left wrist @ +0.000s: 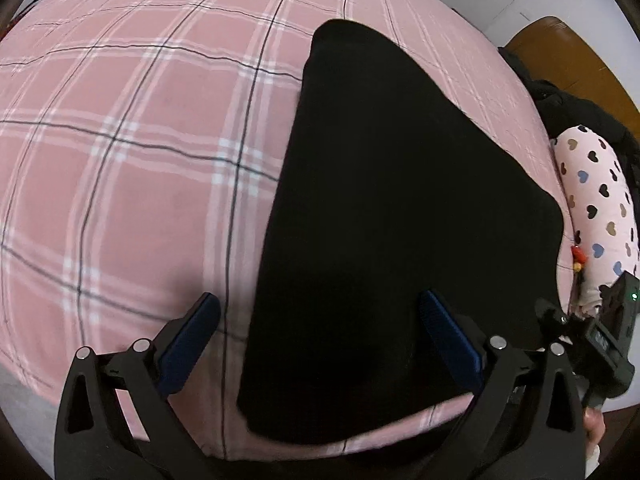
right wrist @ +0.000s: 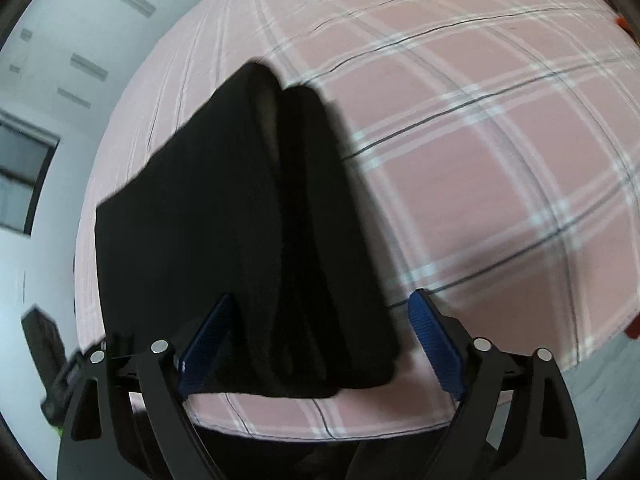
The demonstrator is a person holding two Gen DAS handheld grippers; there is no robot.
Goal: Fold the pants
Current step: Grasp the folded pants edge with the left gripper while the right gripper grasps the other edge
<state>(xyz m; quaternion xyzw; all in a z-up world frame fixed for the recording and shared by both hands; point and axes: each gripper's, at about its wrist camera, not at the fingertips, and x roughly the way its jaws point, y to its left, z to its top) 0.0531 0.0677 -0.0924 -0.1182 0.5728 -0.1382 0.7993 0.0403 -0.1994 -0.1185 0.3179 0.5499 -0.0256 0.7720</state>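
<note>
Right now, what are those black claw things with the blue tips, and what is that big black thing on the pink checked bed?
Those claws are grabbing tools. A person holds one in each hand, and each has a small camera looking along its two fingers. One picture comes from the left gripper, the other from the right gripper. The blue tips are soft pads for pinching cloth. The big black thing is a pair of pants, folded over and lying flat on the pink checked bedcover. Both claws are wide open above the pants' near edge, so nothing is held. A pillow with hearts lies at the bed's side.
</note>
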